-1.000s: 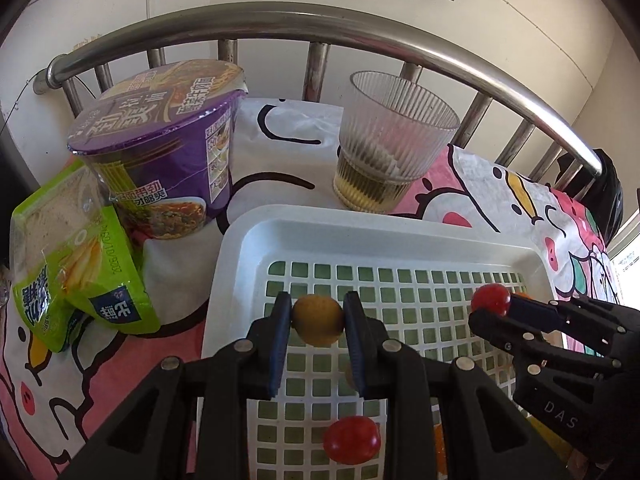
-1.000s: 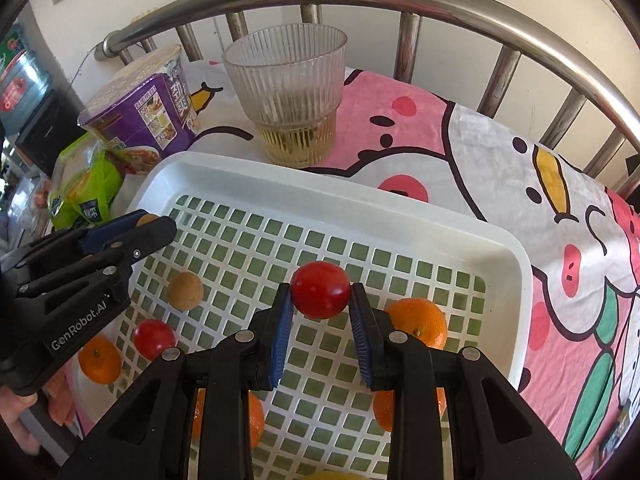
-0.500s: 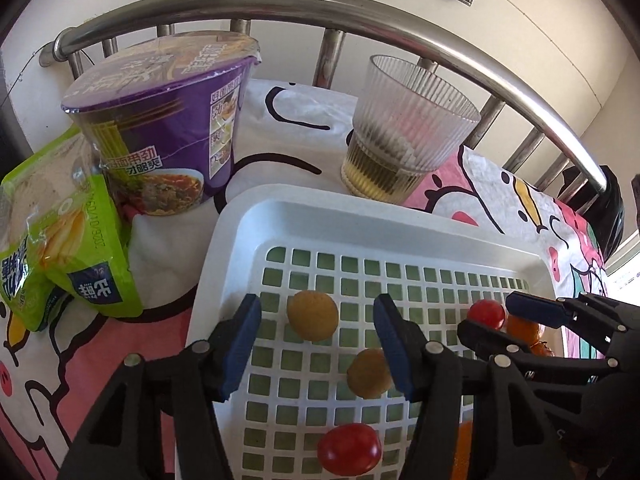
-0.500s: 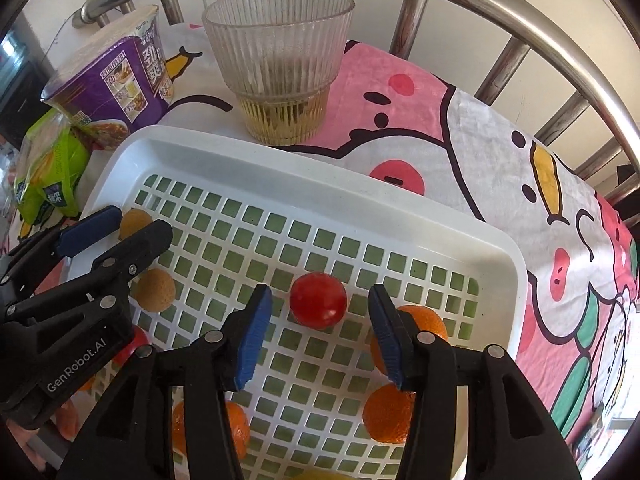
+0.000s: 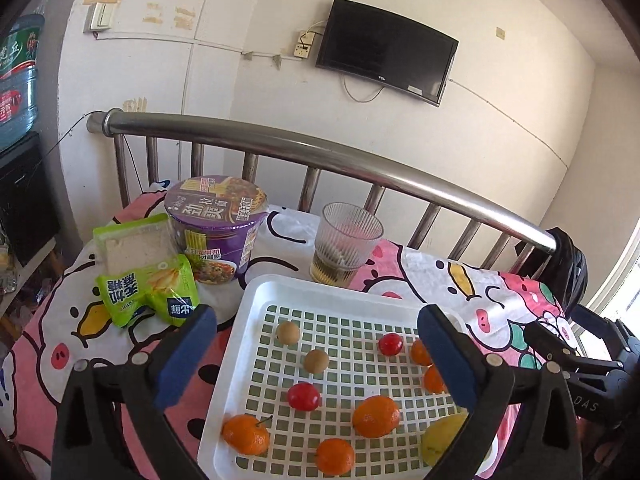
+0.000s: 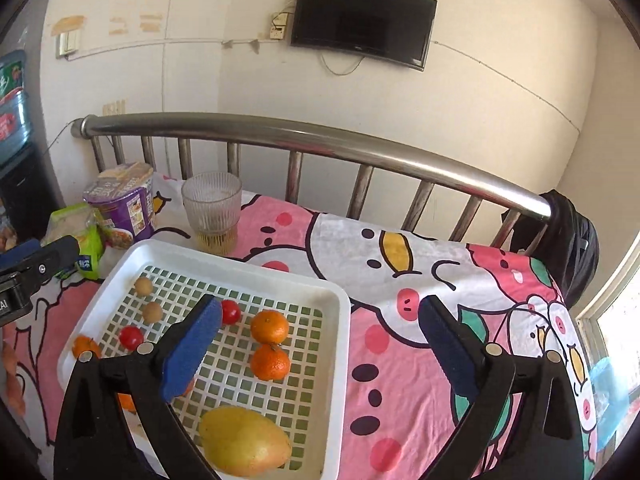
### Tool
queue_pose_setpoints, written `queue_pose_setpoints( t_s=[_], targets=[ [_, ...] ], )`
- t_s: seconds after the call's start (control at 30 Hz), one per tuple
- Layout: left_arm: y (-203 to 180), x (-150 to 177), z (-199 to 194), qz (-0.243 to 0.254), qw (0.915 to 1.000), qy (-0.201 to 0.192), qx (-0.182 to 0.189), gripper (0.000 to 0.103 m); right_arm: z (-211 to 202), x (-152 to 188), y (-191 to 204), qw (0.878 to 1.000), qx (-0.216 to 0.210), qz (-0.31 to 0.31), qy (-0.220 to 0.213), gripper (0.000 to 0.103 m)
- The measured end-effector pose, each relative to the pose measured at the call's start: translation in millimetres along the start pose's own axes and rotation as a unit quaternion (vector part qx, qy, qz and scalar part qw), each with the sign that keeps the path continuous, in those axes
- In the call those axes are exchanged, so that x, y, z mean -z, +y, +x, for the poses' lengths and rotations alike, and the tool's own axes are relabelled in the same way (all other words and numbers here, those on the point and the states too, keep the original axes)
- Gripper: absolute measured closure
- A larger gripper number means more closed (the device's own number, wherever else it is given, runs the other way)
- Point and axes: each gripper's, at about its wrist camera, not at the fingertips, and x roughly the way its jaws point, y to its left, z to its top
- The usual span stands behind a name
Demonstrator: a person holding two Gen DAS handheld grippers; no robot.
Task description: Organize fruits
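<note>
Fruit all sits loose in the white tray (image 5: 256, 304) on the bed; my left tongs (image 5: 316, 356) and right tongs (image 6: 320, 344), jaws just spread wide, hold nothing. Bumping the tray could roll tomatoes (image 5: 304, 396) together, or topple the glass (image 5: 346, 248) behind it.

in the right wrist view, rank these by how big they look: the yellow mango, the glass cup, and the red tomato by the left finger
1. Yellow mango, largest, though nearest the camera.
2. Glass cup.
3. Red tomato, smallest.
</note>
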Motion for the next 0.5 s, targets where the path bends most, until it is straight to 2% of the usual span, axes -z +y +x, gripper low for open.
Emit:
queue_pose_setpoints(
  t_s=[0.23,0.4,0.5],
  targets=[
    [-20.0,20.5,-66.8,0.022,0.9976,-0.043,0.048,0.000,-66.7,30.6,-22.8,0.996,-0.028,0.065,-0.057,0.000],
    [-25.6,41.0,-100.3,0.041,0.9951,-0.038,0.082,0.000,-104.0,53.9,-23.9,0.993,-0.053,0.071,-0.077,0.000],
    [-23.4,48.5,-122.8,0.046,0.9942,-0.049,0.084,0.000,-126.0,64.6,-20.7,0.991,-0.062,0.066,-0.097,0.000]
  ],
)
